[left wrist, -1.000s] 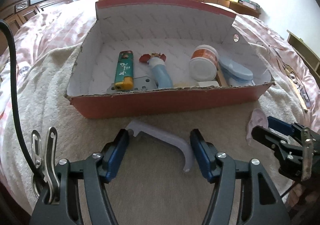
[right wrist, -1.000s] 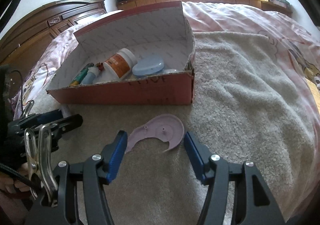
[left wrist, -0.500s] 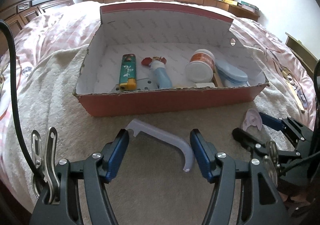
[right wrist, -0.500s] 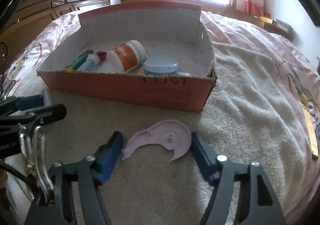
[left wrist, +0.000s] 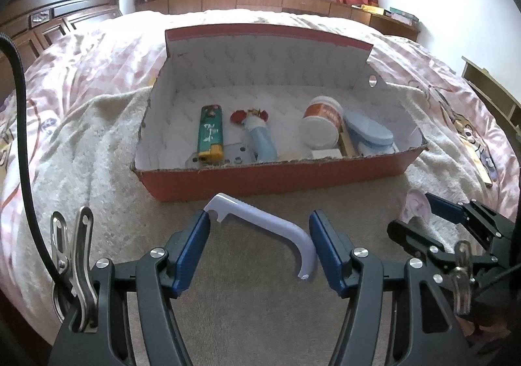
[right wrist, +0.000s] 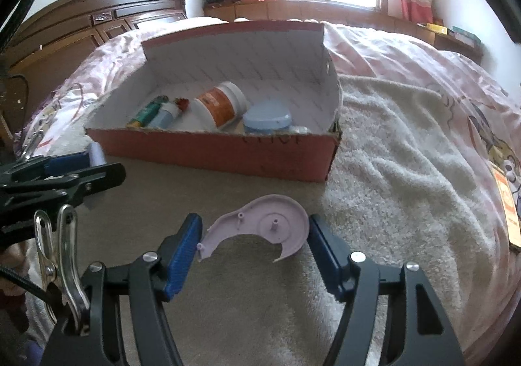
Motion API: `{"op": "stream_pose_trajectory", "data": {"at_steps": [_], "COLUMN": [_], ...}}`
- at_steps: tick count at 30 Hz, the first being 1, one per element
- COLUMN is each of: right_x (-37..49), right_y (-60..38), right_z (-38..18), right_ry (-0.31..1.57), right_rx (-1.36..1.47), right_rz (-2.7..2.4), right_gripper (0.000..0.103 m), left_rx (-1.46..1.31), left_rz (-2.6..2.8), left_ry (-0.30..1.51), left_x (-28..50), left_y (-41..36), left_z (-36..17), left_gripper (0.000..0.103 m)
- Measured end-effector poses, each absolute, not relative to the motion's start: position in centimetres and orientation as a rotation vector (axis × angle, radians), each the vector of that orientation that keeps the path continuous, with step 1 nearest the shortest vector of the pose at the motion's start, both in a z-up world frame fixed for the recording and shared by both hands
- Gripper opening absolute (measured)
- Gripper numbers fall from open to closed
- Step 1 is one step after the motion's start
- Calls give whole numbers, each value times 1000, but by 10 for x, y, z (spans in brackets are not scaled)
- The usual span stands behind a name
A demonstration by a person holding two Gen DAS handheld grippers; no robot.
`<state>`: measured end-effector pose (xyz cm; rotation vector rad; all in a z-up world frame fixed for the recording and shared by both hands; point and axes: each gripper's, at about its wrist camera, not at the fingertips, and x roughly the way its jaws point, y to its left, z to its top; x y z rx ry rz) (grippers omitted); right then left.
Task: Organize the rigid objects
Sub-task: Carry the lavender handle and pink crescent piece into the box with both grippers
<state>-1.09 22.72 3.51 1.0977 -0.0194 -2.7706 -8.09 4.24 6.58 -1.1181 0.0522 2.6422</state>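
The left gripper [left wrist: 259, 234] grips a curved lilac handle [left wrist: 270, 225] by its ends. The right gripper [right wrist: 254, 236], whose jaws have just been opening, frames a lilac disc piece [right wrist: 270, 229], touching its edges. Both lie on the towel [right wrist: 390, 170] before the red box [left wrist: 276, 174].

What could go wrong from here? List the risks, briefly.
1. The left gripper holds the curved handle only by its two ends, so the handle could pivot or slip out on the way to the box.
2. The right gripper has just been opening its jaws around the pink plastic piece. The hold looks unsure, and the piece may drop onto the blanket.
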Motion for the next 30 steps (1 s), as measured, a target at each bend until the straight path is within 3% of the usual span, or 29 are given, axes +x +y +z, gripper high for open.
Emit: {"op": "stream_pose_trajectory", "data": {"at_steps": [30], "right_x": [-50], "right_y": [222], "right_z": [97], "right_ry": [-51], "right_rx": [892], "right_rz": [-2775], "right_gripper": [70], "left_rx": [-986], "left_rz": [2740], "left_ry": [78], "left_x": [-119], "left_y": [45], "left_z": [108], "left_gripper": [65]}}
